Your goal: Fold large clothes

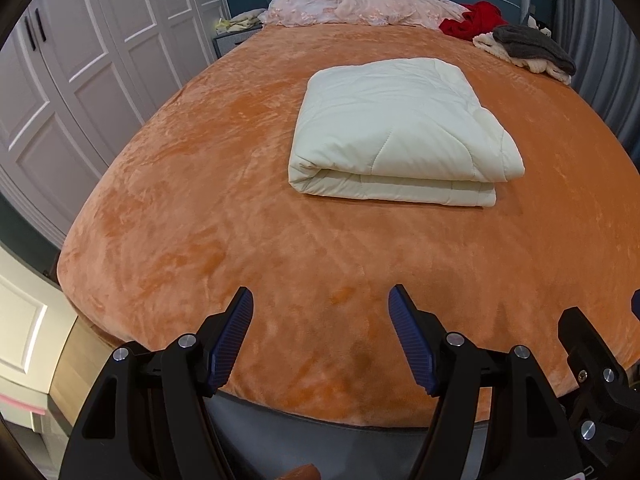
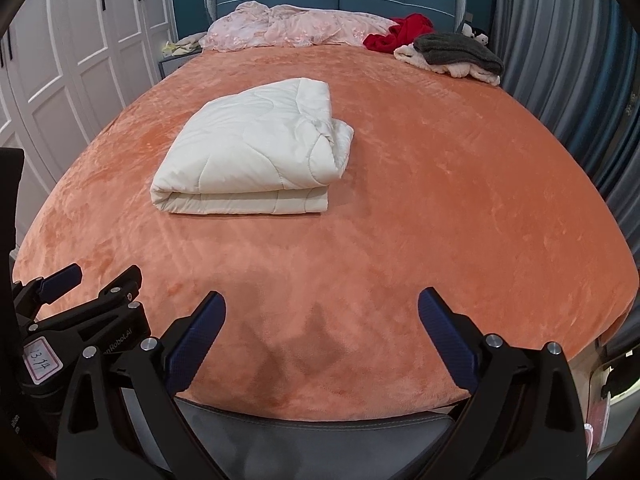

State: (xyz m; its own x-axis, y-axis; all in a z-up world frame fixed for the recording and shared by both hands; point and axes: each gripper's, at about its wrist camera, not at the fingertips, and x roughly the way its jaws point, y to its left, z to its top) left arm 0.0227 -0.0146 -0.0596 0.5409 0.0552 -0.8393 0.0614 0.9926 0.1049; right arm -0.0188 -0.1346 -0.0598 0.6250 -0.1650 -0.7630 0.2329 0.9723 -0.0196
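Observation:
A cream quilted comforter (image 1: 400, 128) lies folded into a thick rectangle in the middle of the orange bed (image 1: 200, 220). It also shows in the right wrist view (image 2: 256, 152). My left gripper (image 1: 320, 300) is open and empty, held over the foot edge of the bed, well short of the comforter. My right gripper (image 2: 322, 304) is open and empty too, also over the foot edge of the bed (image 2: 440, 220). The left gripper's body shows at the lower left of the right wrist view (image 2: 80, 312).
A pink crumpled blanket (image 1: 360, 4) lies at the headboard. Red (image 1: 476, 18), grey (image 1: 532, 46) and cream clothes are piled at the far right corner. White wardrobe doors (image 1: 80, 60) stand on the left, grey curtains (image 2: 568, 80) on the right.

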